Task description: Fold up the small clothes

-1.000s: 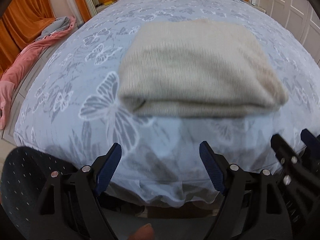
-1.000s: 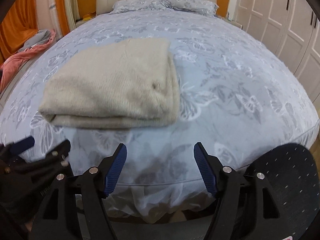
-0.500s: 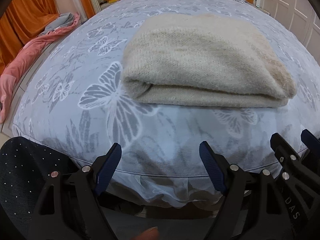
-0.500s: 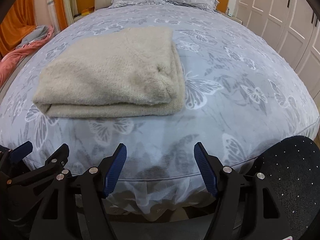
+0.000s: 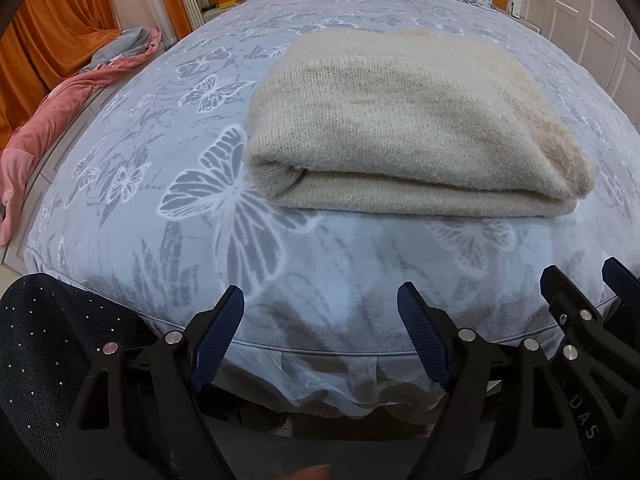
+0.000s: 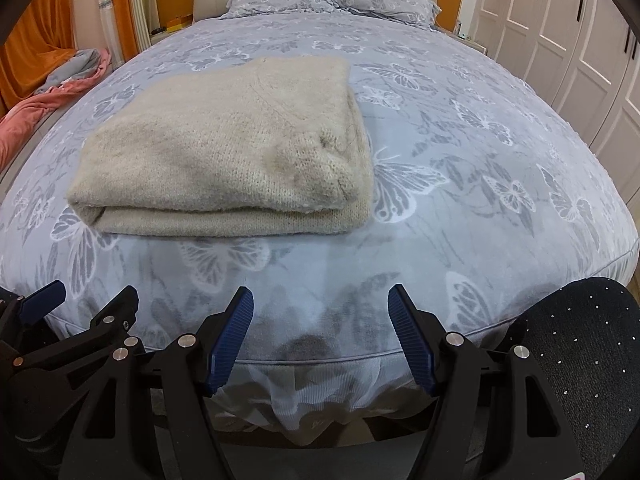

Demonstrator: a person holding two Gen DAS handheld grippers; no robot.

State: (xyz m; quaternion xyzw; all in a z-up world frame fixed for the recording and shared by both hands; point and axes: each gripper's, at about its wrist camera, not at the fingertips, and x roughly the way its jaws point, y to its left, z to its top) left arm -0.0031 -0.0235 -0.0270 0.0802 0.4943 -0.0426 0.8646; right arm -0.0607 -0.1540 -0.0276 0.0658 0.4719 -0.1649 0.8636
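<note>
- The cream knit sweater (image 5: 404,128) lies folded into a thick rectangle on the bed (image 5: 140,184), which is covered in a grey butterfly print.
- The left claw (image 5: 320,344) hovers at the foot edge of the bed, jaws spread wide and holding nothing; the sweater sits ahead of it, slightly to its right, well apart.
- The right claw (image 6: 320,340) is likewise spread and empty, just beside the left one; the sweater (image 6: 228,160) lies ahead and to its left, not touching.
</note>
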